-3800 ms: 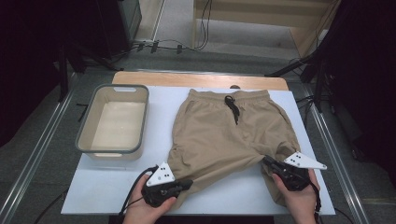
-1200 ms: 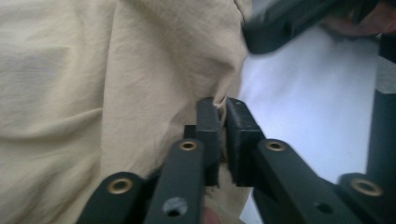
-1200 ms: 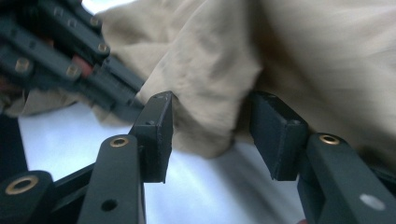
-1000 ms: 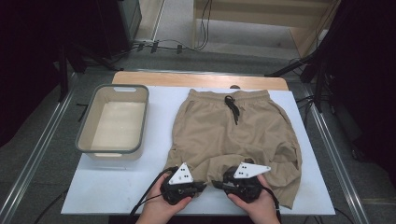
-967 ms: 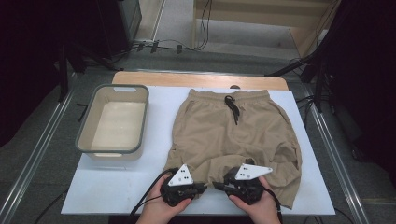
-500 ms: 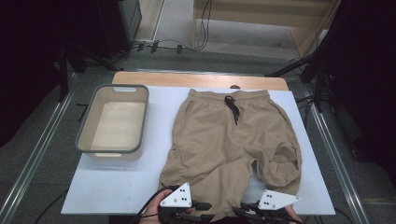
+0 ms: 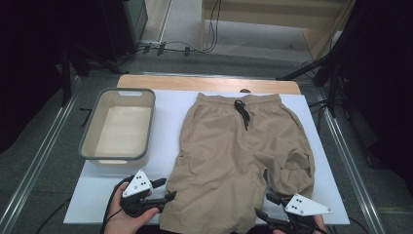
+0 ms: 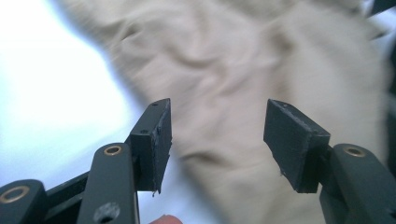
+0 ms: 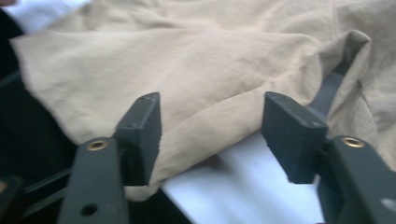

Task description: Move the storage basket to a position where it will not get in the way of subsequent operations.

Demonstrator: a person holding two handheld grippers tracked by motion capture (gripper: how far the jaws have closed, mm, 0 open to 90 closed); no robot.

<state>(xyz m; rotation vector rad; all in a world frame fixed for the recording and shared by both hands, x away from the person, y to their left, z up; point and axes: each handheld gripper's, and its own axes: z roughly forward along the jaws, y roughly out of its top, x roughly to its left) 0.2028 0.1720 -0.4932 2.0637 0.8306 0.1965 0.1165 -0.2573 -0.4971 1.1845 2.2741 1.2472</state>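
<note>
White table is covered centre-right by tan shorts, waistband far, hems near. Grey bin sits left, apart. L gripper & R gripper: jaws just opened, spread, nothing pinched.

A white table carries tan shorts and a grey tub, apart.

No readable text or labels.
</note>
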